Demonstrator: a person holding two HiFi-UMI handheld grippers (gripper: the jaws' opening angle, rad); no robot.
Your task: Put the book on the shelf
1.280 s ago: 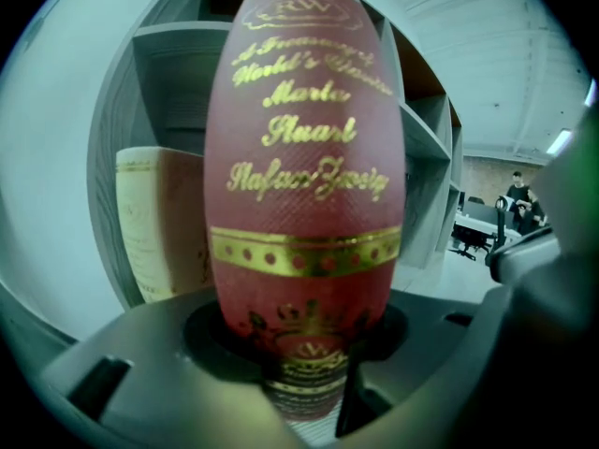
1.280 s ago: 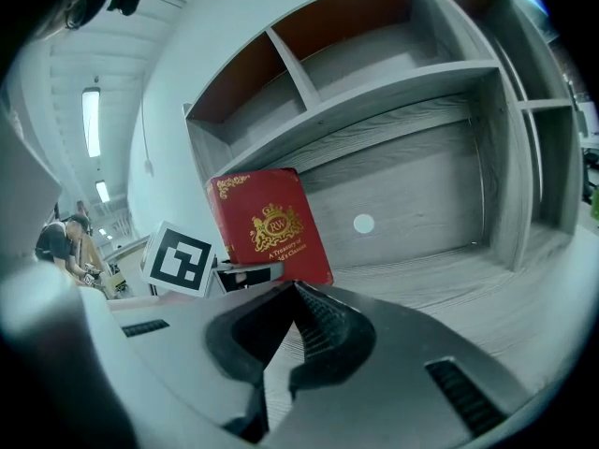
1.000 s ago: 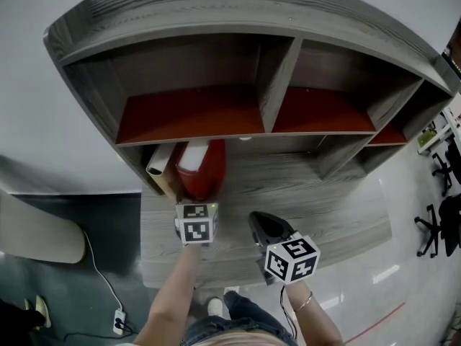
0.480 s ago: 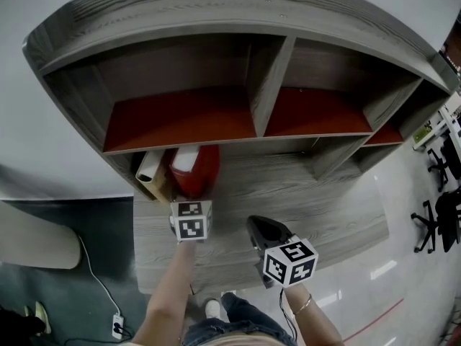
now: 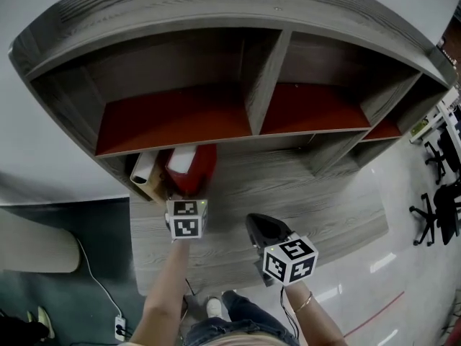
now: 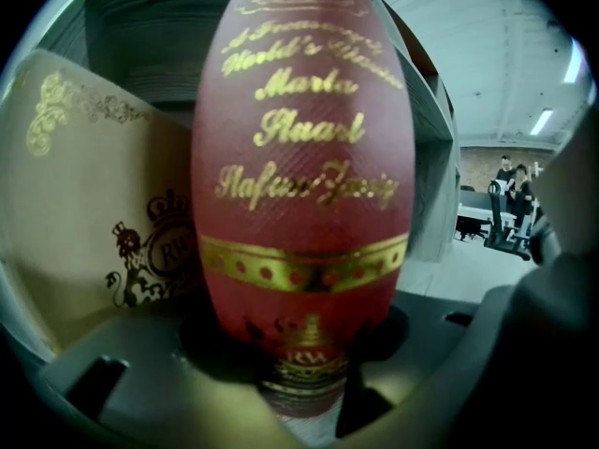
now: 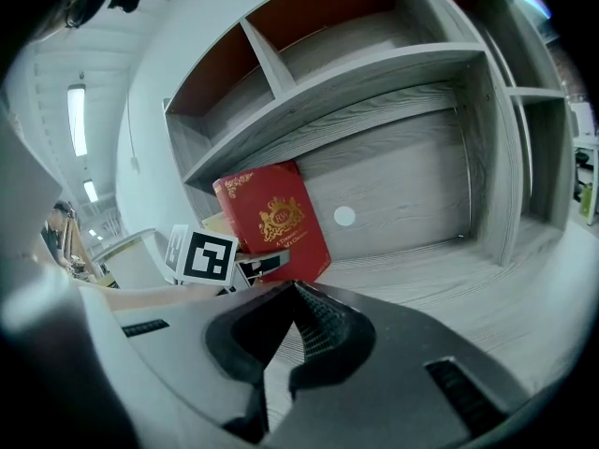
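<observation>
A red book (image 5: 189, 168) with gold lettering stands upright at the left end of the grey shelf unit's (image 5: 252, 99) lower level, beside a cream book (image 5: 148, 175). My left gripper (image 5: 189, 195) is shut on the red book's spine near its bottom. In the left gripper view the spine (image 6: 304, 176) fills the middle between the jaws of the left gripper (image 6: 299, 382), with the cream book (image 6: 94, 204) to its left. The right gripper view shows the red cover (image 7: 271, 218) leaning slightly. My right gripper (image 5: 256, 223) hangs over the lower board, shut and empty, its tips meeting (image 7: 292, 290).
Two upper compartments with red back panels (image 5: 180, 117) stand above the book. The lower board (image 5: 310, 193) stretches right to a side wall. Office chairs (image 5: 436, 215) stand at the right; a power strip and cable (image 5: 119, 323) lie on the floor at the left.
The left gripper and the red book have edged slightly left, toward the cream book. The right gripper has stayed where it was.
</observation>
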